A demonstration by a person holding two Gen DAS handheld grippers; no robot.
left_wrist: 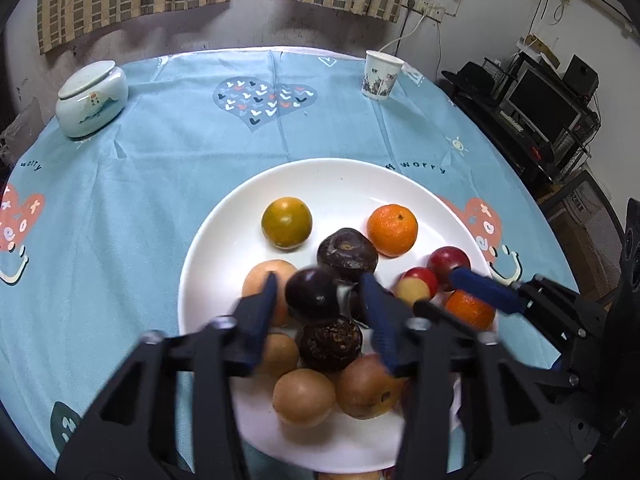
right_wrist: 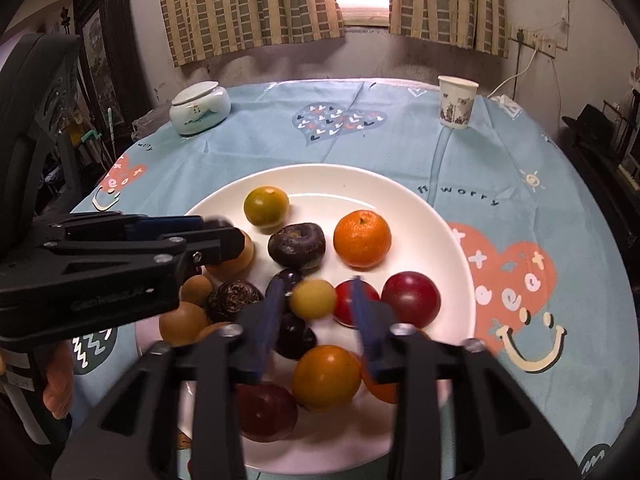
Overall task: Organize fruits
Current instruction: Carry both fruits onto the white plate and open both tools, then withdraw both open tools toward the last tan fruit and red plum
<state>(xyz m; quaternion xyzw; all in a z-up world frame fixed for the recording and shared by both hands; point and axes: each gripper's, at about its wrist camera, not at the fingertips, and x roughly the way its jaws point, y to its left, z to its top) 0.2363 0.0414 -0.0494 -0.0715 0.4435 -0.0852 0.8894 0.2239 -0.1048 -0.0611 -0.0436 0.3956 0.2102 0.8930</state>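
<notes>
Left gripper (left_wrist: 320, 292) open, a dark plum (left_wrist: 313, 295) loose between its fingers. Right gripper (right_wrist: 316, 300) open around a yellow-red fruit (right_wrist: 313, 298). Both over white plate (right_wrist: 420, 208), frame centre.

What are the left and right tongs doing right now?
Left tongs: open, dark purple fruit between the fingers, no grip.
Right tongs: open, small yellow fruit between the fingers, no grip.
</notes>
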